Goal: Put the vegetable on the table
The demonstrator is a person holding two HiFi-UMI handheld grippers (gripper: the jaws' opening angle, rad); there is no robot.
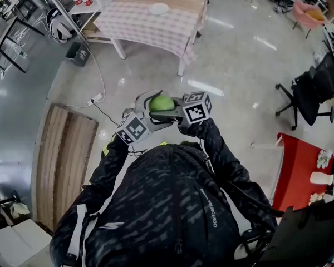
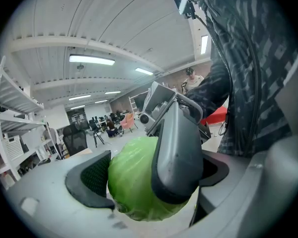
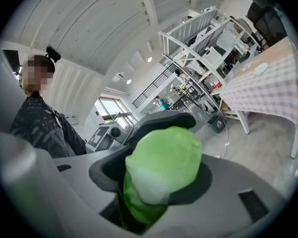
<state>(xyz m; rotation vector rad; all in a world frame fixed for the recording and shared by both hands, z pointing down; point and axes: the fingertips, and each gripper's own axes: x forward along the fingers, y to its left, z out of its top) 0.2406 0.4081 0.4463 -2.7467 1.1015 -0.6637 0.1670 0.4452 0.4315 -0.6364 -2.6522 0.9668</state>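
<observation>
The dark patterned jacket (image 1: 172, 204) nearest bears "COMFORT"; the rest is unreadable. The left hand-held gripper (image 1: 155, 105) and right hand-held gripper (image 1: 166, 109) both clamp the round pale-green cabbage (image 1: 161, 102), jaws spread wide, in mid-air. The pink-checked cloth-covered counter (image 1: 139, 26) stands well apart: carry it level, lower until it rests, then release

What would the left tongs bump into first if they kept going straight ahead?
The green cabbage, which already sits between the left tongs. The right tongs, clamped across it, come right after; how far beyond is hard to judge.
</observation>
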